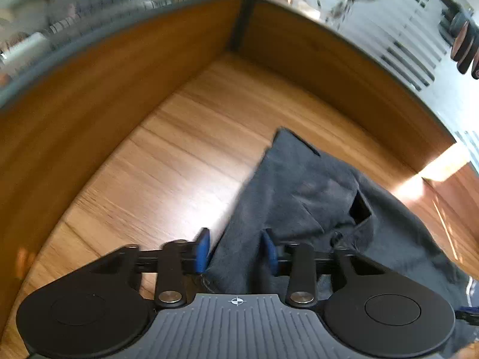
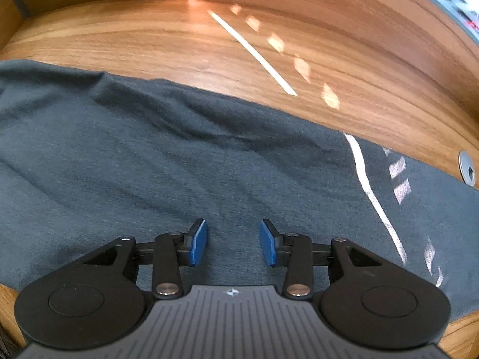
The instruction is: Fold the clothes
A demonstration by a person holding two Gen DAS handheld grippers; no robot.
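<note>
Dark grey garment [image 2: 179, 155] lay on wooden table [image 2: 149, 42]. Left gripper [image 1: 236, 248] stood part-open astride a fabric edge; right gripper [image 2: 233, 240] part-open, gripping nothing.

Warm wooden tabletop [image 1: 179, 155] with raised wooden edging [image 1: 329, 59]; frosted striped glass [image 1: 404, 48] at upper right; sunlight streaks [image 2: 254, 51] across top centre.

Bright sun streaks glare across the wooden table [image 2: 179, 45]; fisheye edges smear and blur.
</note>
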